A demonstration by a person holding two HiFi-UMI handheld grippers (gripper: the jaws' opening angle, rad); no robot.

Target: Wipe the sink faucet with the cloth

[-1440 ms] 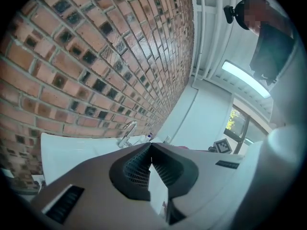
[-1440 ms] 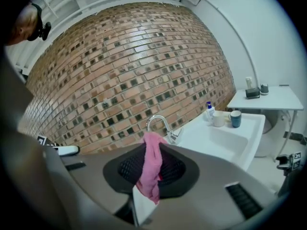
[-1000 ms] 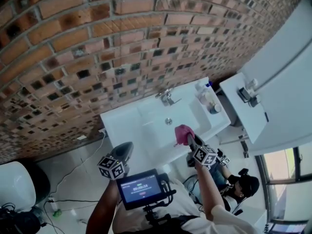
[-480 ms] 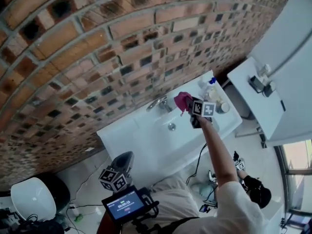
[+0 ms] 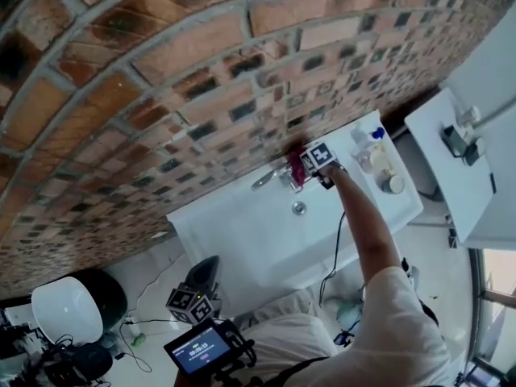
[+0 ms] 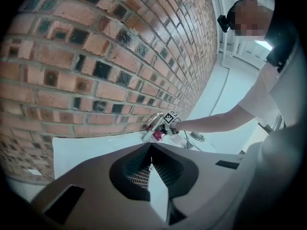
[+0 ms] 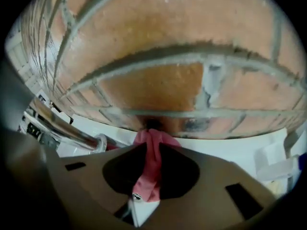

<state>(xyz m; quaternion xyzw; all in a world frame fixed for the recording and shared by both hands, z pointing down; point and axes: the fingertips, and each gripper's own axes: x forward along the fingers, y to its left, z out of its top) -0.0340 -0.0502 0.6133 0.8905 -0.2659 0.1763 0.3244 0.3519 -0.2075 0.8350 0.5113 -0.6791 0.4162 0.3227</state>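
A chrome faucet (image 5: 272, 176) stands at the back of a white sink (image 5: 242, 232) against a brick wall. My right gripper (image 5: 302, 172) is shut on a pink cloth (image 5: 295, 172), held against the faucet base close to the wall. In the right gripper view the cloth (image 7: 149, 164) sticks out between the shut jaws, with the chrome spout (image 7: 62, 126) just left of it. My left gripper (image 5: 197, 285) hangs low, well away from the sink, with its jaws closed together and nothing in them (image 6: 149, 164). From the left gripper view, faucet (image 6: 152, 122) and cloth (image 6: 157, 135) show far off.
Bottles and a round container (image 5: 379, 164) stand on the sink's right end. A second white counter (image 5: 451, 160) lies further right. A white toilet bowl (image 5: 66, 311) and cables sit on the floor at lower left. The brick wall (image 5: 161, 95) is directly behind the faucet.
My right gripper carried the pink cloth from the sink's front edge up across the basin to the faucet at the wall. The left gripper dropped lower and farther from the sink.
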